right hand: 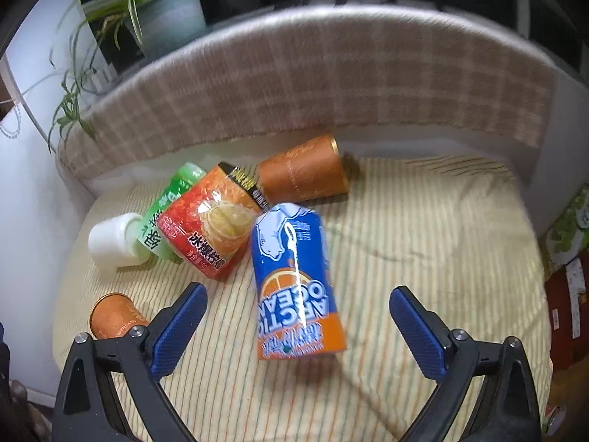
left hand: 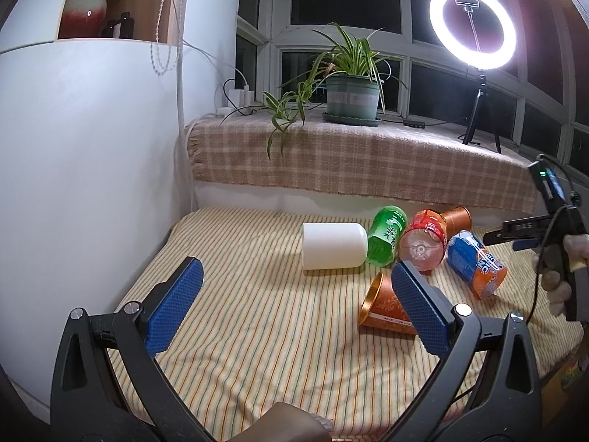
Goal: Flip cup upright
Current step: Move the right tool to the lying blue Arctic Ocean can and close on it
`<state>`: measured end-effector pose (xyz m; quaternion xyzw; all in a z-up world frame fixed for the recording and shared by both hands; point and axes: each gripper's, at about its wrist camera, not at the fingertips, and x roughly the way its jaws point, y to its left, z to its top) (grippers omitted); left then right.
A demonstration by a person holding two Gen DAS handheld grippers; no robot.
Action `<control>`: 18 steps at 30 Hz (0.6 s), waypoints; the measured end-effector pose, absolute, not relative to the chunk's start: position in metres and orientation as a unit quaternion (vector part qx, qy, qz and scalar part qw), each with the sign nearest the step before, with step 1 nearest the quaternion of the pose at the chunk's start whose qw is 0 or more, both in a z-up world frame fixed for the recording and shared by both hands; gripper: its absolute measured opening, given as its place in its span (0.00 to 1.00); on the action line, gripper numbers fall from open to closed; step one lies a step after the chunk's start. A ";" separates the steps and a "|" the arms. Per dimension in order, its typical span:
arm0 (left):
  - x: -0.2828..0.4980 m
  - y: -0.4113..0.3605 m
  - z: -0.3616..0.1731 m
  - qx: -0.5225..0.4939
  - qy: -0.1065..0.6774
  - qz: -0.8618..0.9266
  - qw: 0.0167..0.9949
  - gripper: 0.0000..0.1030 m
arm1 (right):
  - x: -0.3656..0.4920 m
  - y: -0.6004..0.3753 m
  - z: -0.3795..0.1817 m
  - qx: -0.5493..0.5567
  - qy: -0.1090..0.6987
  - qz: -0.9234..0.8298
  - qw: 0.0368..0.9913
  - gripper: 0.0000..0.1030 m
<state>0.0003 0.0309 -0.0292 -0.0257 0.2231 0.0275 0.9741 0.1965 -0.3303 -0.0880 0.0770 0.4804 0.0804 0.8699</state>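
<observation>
Several containers lie on their sides on the striped cloth (left hand: 257,331). A white cup (left hand: 333,245) (right hand: 112,244) lies at the left, next to a green bottle (left hand: 386,235) (right hand: 169,206), a red-orange bottle (left hand: 423,245) (right hand: 210,228) and a blue-orange can (left hand: 476,265) (right hand: 294,280). An orange paper cup (left hand: 383,307) (right hand: 110,315) lies near the front, another (left hand: 456,219) (right hand: 305,173) at the back. My left gripper (left hand: 294,291) is open and empty, short of the white cup. My right gripper (right hand: 298,316) is open around the can without touching it.
A plaid-covered sill (left hand: 349,158) with a potted plant (left hand: 351,97) and a ring light (left hand: 473,25) runs behind. A white wall (left hand: 84,184) closes the left side. Boxes (right hand: 568,228) stand at the right edge.
</observation>
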 end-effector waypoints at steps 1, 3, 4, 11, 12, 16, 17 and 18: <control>0.000 0.031 -0.029 -0.026 0.224 0.028 0.974 1.00 | 0.201 -0.328 -0.091 0.072 0.489 0.087 0.865 0.96; -0.002 0.033 -0.029 -0.026 0.224 0.030 0.974 1.00 | 0.212 -0.324 -0.098 0.066 0.505 0.087 0.856 0.94; -0.003 0.034 -0.029 -0.026 0.224 0.031 0.974 1.00 | 0.217 -0.322 -0.101 0.065 0.513 0.087 0.852 0.94; -0.007 0.044 -0.028 -0.030 0.223 0.045 0.973 1.00 | 0.244 -0.310 -0.123 0.031 0.557 0.095 0.825 0.85; -0.007 0.046 -0.028 -0.030 0.223 0.047 0.973 1.00 | 0.246 -0.309 -0.125 0.026 0.560 0.094 0.823 0.84; -0.008 0.049 -0.027 -0.031 0.222 0.050 0.973 1.00 | 0.251 -0.302 -0.132 0.006 0.570 0.102 0.816 0.75; -0.008 0.049 -0.027 -0.031 0.222 0.051 0.973 1.00 | 0.253 -0.300 -0.133 0.000 0.572 0.104 0.814 0.72; -0.008 0.048 -0.027 -0.030 0.222 0.051 0.973 1.00 | 0.254 -0.299 -0.134 -0.004 0.573 0.107 0.812 0.70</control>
